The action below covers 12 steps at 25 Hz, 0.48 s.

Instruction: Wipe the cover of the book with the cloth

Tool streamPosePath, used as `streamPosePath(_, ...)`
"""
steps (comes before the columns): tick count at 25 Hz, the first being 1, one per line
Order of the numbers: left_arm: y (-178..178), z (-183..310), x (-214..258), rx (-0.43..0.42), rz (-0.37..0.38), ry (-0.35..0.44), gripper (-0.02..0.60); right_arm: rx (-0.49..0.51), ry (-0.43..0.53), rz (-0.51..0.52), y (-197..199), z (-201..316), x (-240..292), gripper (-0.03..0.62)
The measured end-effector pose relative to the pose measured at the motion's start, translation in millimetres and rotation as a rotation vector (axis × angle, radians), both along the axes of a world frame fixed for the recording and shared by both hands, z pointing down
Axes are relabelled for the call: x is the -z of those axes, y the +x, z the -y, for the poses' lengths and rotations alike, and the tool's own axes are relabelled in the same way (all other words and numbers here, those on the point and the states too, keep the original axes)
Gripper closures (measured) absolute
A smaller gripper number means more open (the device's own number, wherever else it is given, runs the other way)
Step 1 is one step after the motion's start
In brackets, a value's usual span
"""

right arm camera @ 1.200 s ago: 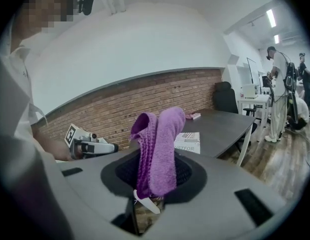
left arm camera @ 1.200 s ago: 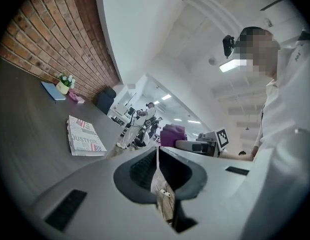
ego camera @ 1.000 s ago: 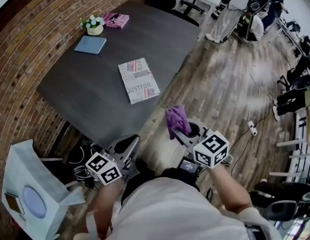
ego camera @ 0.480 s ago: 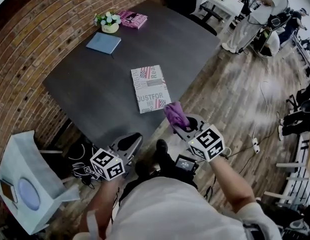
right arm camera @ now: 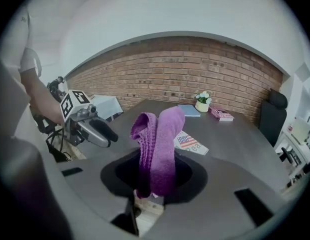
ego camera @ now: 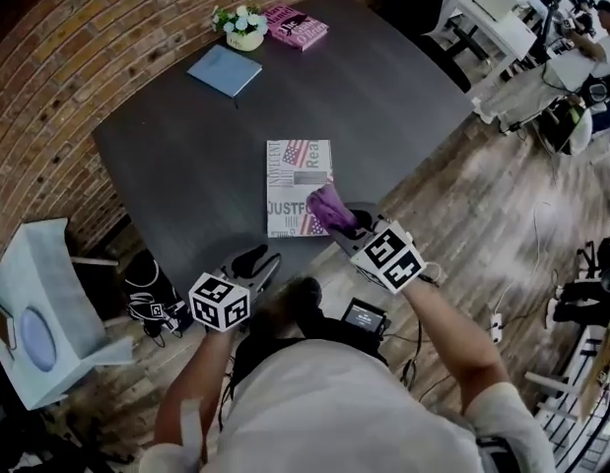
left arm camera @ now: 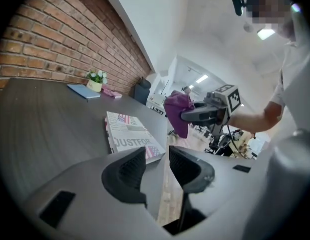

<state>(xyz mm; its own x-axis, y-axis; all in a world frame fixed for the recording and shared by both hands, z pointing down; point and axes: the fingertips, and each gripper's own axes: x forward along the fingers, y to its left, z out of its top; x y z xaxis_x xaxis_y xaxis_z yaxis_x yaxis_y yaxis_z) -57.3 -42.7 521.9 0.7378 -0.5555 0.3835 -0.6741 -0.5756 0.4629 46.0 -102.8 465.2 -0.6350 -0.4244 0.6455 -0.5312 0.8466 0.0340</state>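
The book [ego camera: 299, 187], with a newspaper-style flag-print cover, lies flat near the front edge of the dark table [ego camera: 186, 156]. A purple cloth [ego camera: 329, 208] hangs bunched from my right gripper [ego camera: 342, 227], which is shut on it just above the book's near right corner. In the right gripper view the cloth [right arm camera: 157, 149] stands up between the jaws and hides part of the book [right arm camera: 191, 142]. My left gripper [ego camera: 261, 262] is by the table's front edge, left of the book. Its jaws have just been opening and stand open [left arm camera: 157, 156] with nothing between them.
At the table's far end lie a blue notebook [ego camera: 225, 70], a pink book [ego camera: 298, 26] and a small flower pot [ego camera: 243, 30]. A brick wall [ego camera: 78, 37] runs along the left. A white bag [ego camera: 38, 313] stands on the floor at the left, cables beside it.
Both grippers have come forward and down to the table. The cloth now hangs over the book's near corner. The left jaws have spread apart.
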Motion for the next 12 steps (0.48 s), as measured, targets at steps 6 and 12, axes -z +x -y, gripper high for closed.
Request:
streamPosePath(6,3,19,-49,0.053,0.117,-0.074,0.42,0.106,-0.017,-0.078,3,40,-31,0.485)
streamPosePath(12,0,37,-72,0.092,0.155,-0.121,0.42,0.17,0.003,-0.181,-9,70,-53,0.486)
